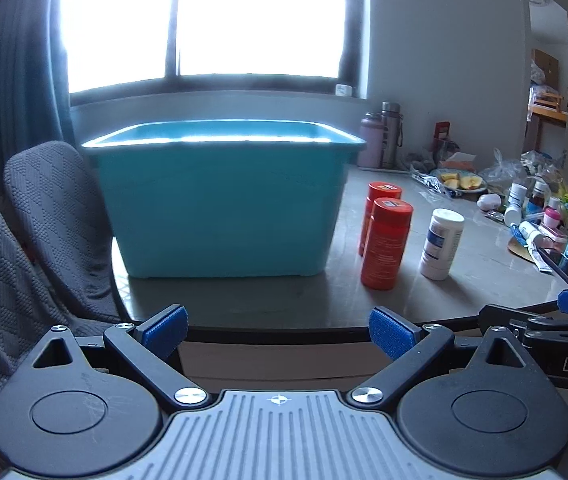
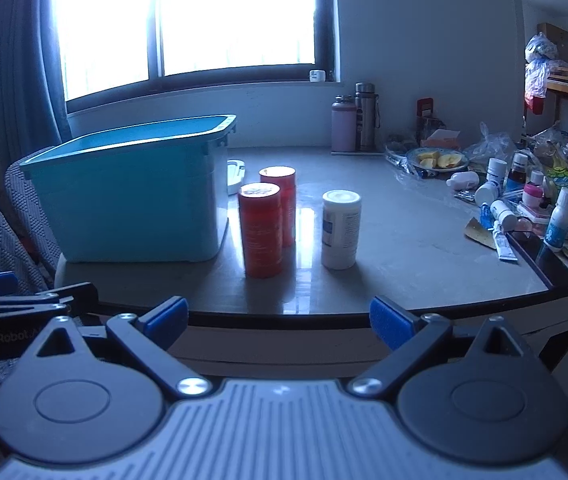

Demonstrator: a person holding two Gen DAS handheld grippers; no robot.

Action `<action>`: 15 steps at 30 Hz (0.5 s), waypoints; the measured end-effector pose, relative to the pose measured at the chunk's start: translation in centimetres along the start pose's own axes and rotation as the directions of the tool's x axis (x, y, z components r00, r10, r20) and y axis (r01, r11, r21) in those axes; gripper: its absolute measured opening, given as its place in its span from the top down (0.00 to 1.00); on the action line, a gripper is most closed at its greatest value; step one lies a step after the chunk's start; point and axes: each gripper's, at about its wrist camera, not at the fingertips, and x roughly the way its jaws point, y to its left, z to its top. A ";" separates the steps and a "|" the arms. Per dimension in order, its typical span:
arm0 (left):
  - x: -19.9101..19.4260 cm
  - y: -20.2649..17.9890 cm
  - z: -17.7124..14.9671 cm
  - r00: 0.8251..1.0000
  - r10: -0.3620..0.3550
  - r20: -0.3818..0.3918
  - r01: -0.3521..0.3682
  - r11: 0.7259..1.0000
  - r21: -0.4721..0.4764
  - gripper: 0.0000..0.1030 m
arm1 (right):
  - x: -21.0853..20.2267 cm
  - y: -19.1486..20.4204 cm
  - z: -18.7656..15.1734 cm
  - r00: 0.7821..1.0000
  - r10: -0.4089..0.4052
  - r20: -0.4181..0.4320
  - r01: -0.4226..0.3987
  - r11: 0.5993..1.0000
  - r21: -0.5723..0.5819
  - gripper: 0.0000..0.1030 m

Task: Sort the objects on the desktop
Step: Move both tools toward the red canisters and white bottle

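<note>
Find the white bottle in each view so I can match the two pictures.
Left wrist view: the white bottle stands right of centre on the table, right of the near red bottle.
Right wrist view: the white bottle stands just right of centre, again right of the near red bottle.
Shared landmark: the blue bin, left of the bottles in both.

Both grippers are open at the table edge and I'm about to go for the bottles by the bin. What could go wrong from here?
1. The two red bottles stand almost touching; jaws closing on the near one may tip the far one.
2. The white bottle stands close by on the right and could get knocked.
3. The bin wall is tall, so a low carry might hit its rim.
</note>
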 end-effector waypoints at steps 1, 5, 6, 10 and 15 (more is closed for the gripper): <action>0.1 -0.1 0.0 1.000 -0.002 -0.005 0.002 1.000 -0.001 0.04 | 0.1 -0.3 0.0 1.000 -0.003 0.000 0.003 1.000 0.002 0.05; 1.1 -0.9 0.2 1.000 -0.014 -0.023 0.014 1.000 -0.002 0.04 | 0.6 -1.3 0.2 1.000 -0.018 0.000 0.018 1.000 0.006 0.05; 1.4 -1.2 0.2 1.000 -0.014 -0.027 0.014 1.000 0.000 0.04 | 0.7 -1.6 0.2 1.000 -0.021 0.000 0.021 1.000 0.007 0.05; 2.5 -2.3 0.4 0.999 -0.016 -0.037 0.016 1.000 0.005 0.04 | 1.2 -2.5 0.4 0.999 -0.034 -0.001 0.034 0.999 0.009 0.05; 3.7 -3.2 0.6 0.999 -0.017 -0.048 0.017 1.000 0.001 0.04 | 1.9 -3.6 0.6 0.999 -0.045 -0.008 0.045 0.999 0.007 0.05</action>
